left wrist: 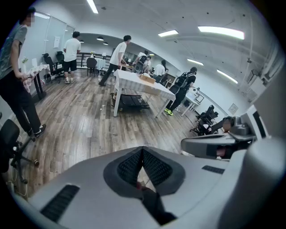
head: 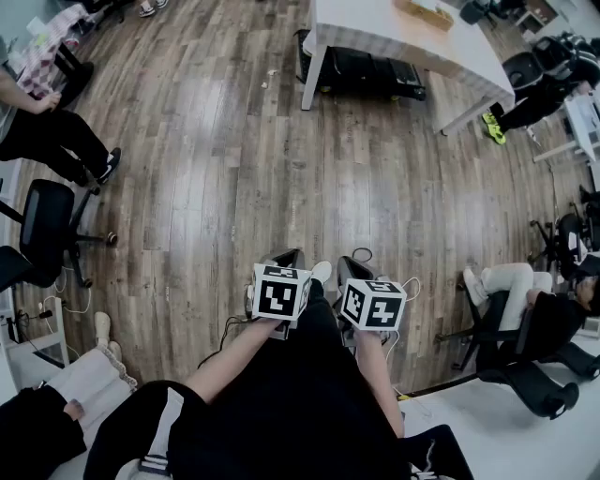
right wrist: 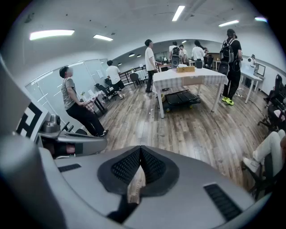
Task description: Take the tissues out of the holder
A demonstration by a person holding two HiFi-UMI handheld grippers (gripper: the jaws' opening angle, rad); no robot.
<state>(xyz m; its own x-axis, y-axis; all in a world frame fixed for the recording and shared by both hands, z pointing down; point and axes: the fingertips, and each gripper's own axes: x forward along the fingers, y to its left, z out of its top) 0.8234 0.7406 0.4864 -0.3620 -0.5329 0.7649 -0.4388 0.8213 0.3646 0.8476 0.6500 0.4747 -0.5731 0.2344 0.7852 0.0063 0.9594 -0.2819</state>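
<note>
So the left hand-held gripper [head: 284, 259] is over the person's lap [head: 309, 375], tilted down at the wood floor [head: 216, 169], jaws pressed together and empty. The right hand-held gripper [head: 352, 266] is just beside it, same deal: closed up, holding nothing. Far off on the right, a white tabletop [head: 441, 47] has a brownish box [head: 424, 12] on it, can't tell if that's the tissue holder.
</note>
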